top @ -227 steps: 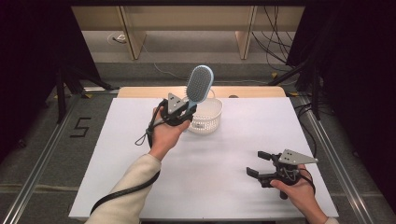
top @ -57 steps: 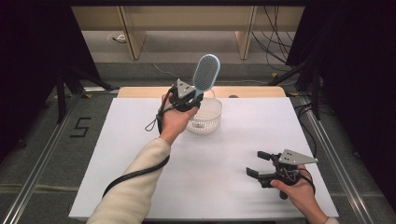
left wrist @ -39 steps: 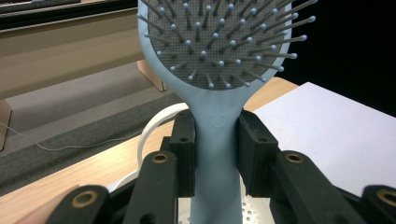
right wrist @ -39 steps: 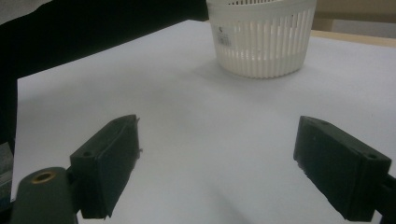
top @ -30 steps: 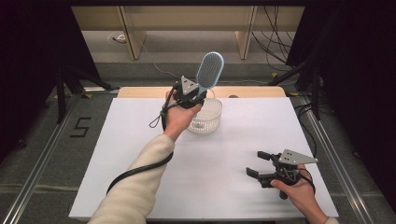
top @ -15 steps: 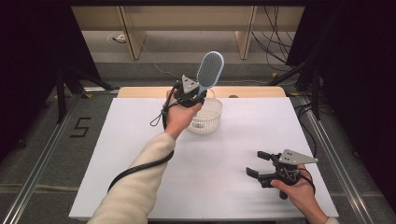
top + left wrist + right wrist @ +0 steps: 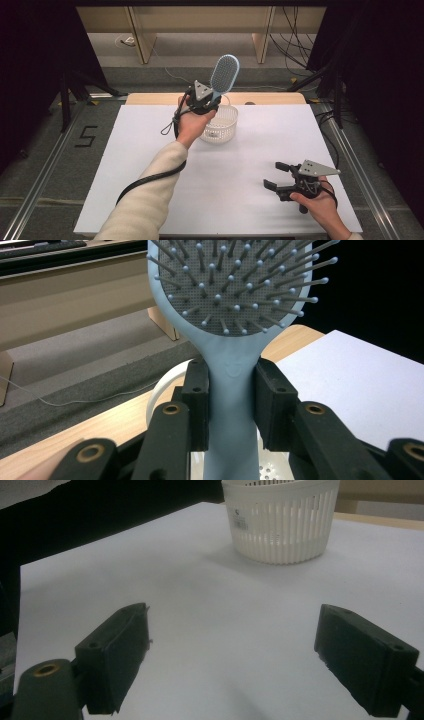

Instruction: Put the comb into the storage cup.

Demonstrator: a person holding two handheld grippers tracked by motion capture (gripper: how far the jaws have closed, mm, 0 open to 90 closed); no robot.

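From above, the left gripper (image 7: pixel 206 101) holds a pale blue hairbrush (image 7: pixel 224 74) head-up over the white basket (image 7: pixel 218 123) at the table's (image 7: pixel 125 150) far edge — likely poised to lower it in — while the right gripper (image 7: pixel 278 176) rests near the front, jaws wide and empty. The left gripper view shows both pads (image 7: pixel 197 405) clamped on the brush handle (image 7: pixel 232 405), basket rim below. The right gripper view looks between its open jaws toward the basket (image 7: pixel 281 522) — compared with half a second earlier, nothing has shifted.

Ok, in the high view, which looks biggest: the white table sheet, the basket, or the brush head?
1. White table sheet, by far the largest.
2. Basket and brush head are hard to rank: the basket looks wider, but the brush is held up nearer the camera, so it may look bigger than it is.
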